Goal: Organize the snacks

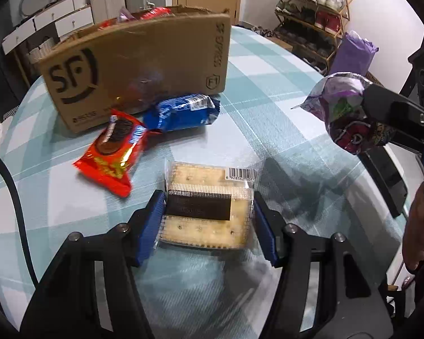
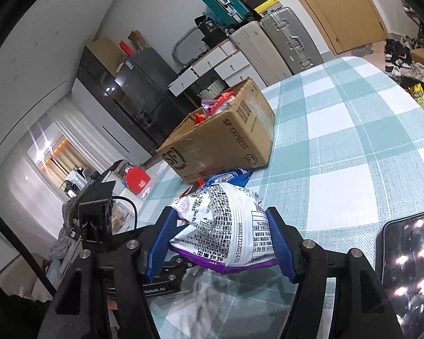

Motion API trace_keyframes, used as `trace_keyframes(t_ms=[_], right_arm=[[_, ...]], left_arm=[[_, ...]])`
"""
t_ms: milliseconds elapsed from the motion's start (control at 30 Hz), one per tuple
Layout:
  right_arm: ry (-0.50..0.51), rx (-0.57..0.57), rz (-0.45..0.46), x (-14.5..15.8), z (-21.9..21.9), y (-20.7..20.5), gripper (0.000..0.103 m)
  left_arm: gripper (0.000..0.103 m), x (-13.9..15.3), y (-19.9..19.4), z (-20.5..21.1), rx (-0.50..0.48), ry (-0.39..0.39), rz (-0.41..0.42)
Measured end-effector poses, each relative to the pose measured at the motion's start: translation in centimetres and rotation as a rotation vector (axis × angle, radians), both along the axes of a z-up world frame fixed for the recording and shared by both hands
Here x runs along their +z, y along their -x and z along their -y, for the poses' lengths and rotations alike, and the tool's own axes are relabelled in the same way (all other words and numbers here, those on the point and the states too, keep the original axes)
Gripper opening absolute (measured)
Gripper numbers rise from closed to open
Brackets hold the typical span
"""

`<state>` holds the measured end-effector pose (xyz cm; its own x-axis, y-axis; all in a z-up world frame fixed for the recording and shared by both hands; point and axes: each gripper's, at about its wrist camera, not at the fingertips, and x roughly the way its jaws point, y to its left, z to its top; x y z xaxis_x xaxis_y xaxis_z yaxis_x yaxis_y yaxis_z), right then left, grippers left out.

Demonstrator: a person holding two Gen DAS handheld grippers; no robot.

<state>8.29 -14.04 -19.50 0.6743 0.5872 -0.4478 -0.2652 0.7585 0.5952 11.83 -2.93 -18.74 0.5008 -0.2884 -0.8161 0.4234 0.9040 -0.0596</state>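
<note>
In the left wrist view the left claw fills the lower middle of the frame, and a clear-wrapped cracker pack lies flat on the bench between its two blue pads. The left pad touches the wrapper's edge; the right pad sits just beside the wrapper, and whether it presses on the wrapper I cannot tell. The jaws stand at a middling width, not yet clearly clamped.

Just up and left of the cracker pack lies a red cookie packet, and above that a blue cookie packet, the two touching at one end. Behind them, in the upper left, stands an open cardboard box printed with "SF", with red wrappers showing over its rim.

At the right edge of that view the right claw holds a purple snack bag clear above the checked cloth. The right wrist view shows the same right claw at lower centre, its pads pressed against both sides of the puffy snack bag, printed white back facing up. The cardboard box stands beyond it at mid frame, and a dark phone lies at the lower right.
</note>
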Motion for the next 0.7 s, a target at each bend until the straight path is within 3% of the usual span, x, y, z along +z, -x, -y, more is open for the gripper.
trace_keyframes(t_ms=[700], right_arm=[[0.034, 0.059, 0.099, 5.7, -3.0, 0.0, 0.065]], left_arm=[[0.058, 8.6, 1.9, -7.5, 0.113, 0.157, 0.057]])
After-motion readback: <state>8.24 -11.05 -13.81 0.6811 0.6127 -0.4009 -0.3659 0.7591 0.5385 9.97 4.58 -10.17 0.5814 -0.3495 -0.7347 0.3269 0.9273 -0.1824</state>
